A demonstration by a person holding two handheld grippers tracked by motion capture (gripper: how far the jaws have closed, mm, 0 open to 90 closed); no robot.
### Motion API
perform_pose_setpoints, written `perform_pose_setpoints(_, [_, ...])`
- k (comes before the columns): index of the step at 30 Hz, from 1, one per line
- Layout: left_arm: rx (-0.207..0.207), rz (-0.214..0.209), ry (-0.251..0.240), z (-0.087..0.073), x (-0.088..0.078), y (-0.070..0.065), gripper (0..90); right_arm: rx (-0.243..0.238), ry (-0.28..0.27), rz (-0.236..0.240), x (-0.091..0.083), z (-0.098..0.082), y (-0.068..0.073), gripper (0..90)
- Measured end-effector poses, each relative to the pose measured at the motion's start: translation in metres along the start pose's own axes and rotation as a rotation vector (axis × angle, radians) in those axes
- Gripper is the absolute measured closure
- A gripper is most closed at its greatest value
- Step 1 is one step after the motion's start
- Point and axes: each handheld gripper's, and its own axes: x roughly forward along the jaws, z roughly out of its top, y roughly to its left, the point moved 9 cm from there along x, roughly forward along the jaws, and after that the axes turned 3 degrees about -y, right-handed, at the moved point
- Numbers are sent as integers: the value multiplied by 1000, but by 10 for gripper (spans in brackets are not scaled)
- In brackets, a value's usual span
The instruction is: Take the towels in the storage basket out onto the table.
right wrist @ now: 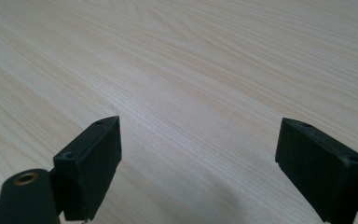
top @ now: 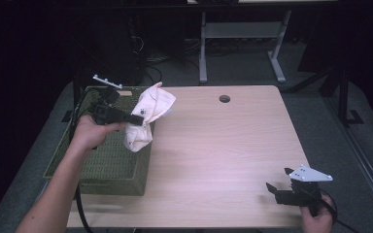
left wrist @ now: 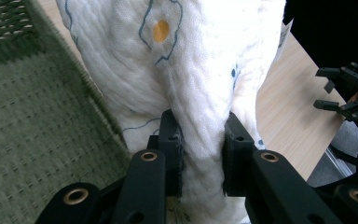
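I am holding the white cloth (top: pixel 148 116) up in the air over the right rim of the green basket (top: pixel 102 165), right where the basket meets the table's left edge, so it is hanging free and clearing the rim instead of dragging on it. My left gripper (left wrist: pixel 200 154) is pinching a bunched fold of the cloth between its jaws, clamped tight; gathering the fabric like that is giving the pads something thick to bite on. The basket is sitting against the left edge of the wooden table (top: pixel 223 145). My right gripper (top: pixel 284 187) is waiting near the table's front right corner, jaws spread wide over bare wood and holding nothing, I judge ready to take a free corner.
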Motion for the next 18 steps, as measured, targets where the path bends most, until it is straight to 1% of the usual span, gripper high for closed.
perform_pose_setpoints(2, [3,-5,1,1,2,-2,737,1,0,0,0,0,0,140])
perform_pose_setpoints(3, [13,-9,6,3,5,-5,737,0,-1,-1,0,0,0,140])
perform_pose_setpoints(6, [18,-18,4,7,9,-11,737,4,-2,-3,-1,0,-1,140])
perform_pose_setpoints(7, [18,-18,4,7,9,-11,737,4,-2,-3,-1,0,-1,140])
perform_pose_setpoints(8, [26,-20,12,8,13,-13,737,5,-3,-3,-1,0,-1,140])
perform_pose_setpoints(11, [23,-25,11,10,16,-16,737,4,-5,-5,-2,0,-1,140])
perform_pose_setpoints(15, [38,-37,18,14,23,-23,737,6,-6,-6,-2,0,-1,140])
perform_pose_setpoints(16, [38,-37,18,14,23,-23,737,6,-6,-6,-2,0,-1,140])
perform_pose_setpoints(18, [39,-45,18,17,27,-27,737,6,-6,-6,-2,1,-1,140])
